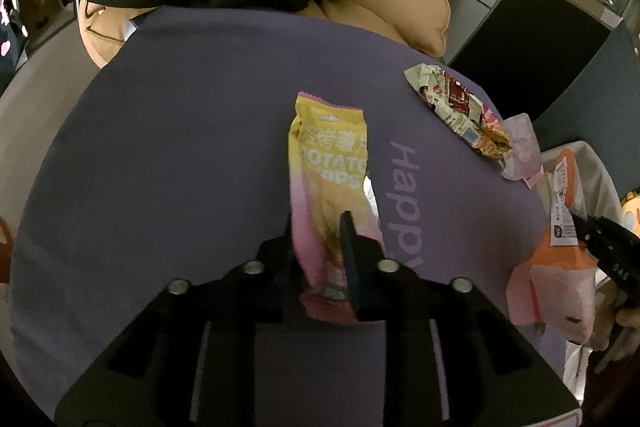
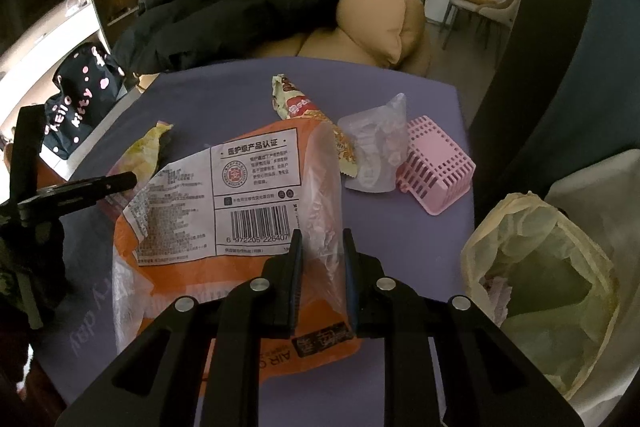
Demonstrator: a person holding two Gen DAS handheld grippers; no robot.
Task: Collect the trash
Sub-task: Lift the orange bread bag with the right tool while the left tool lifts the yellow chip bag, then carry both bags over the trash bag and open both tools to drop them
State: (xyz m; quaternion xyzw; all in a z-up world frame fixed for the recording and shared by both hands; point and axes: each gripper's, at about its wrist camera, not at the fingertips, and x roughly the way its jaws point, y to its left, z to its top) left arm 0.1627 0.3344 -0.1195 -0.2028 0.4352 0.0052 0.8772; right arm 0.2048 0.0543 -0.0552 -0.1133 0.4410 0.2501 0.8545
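A big purple desk carries the trash. Only the right wrist view shows the bin bag gaping open just past the desk's edge, and a pink basket lying on its side. Only the left wrist view shows the whole yellow and pink potato chips bag lying flat on the desk. The left claw is pinched nearly closed on the chips bag's near end. The right claw is narrow, squeezing a fold of the orange and clear wrapper above the desk. Farther back sits a crumpled green snack wrapper.
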